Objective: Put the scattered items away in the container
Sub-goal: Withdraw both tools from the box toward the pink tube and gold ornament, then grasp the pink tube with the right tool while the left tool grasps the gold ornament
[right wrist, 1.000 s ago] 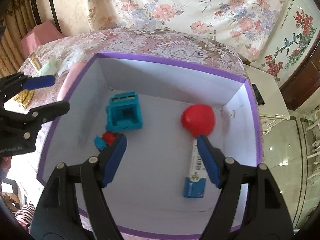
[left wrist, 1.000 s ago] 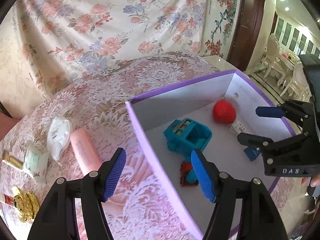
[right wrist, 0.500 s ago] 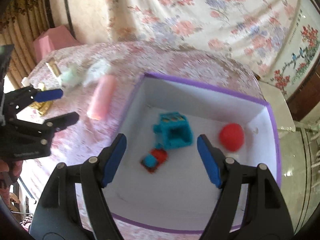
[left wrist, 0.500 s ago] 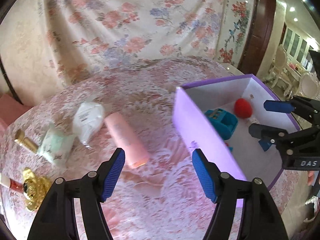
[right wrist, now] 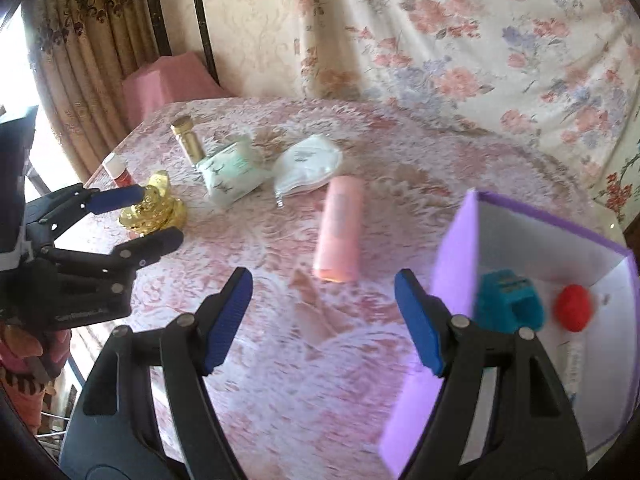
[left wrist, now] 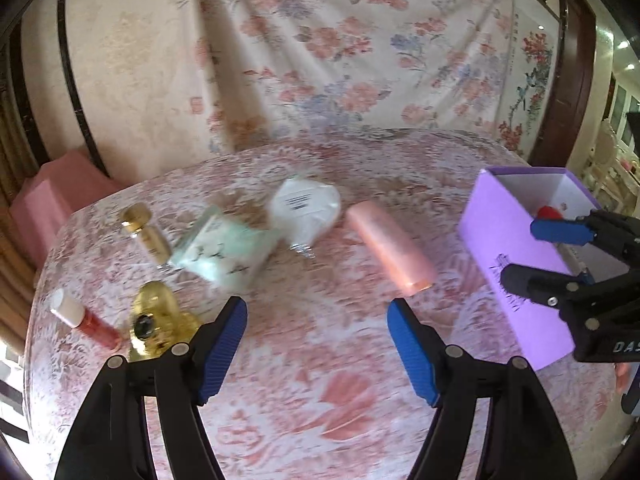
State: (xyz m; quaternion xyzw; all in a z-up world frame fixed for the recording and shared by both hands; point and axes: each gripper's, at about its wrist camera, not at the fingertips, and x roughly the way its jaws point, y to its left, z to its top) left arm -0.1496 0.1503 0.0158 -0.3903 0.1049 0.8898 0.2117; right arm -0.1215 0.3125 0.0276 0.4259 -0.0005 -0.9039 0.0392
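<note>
Grippers – left (left wrist: 316,344), right (right wrist: 323,320) – both apart, empty; one pink tube (left wrist: 390,253) on table.

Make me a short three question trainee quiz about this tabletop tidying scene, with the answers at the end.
1. True or false: the pink tube already lies inside the purple box.
2. Which sits in the box? A) white face mask B) red ball C) gold ornament
3. Fill in: the left gripper and the right gripper each hold ____.

Key: 1 false, it lies on the tablecloth outside the box; 2 B; 3 nothing, both are open.
</note>
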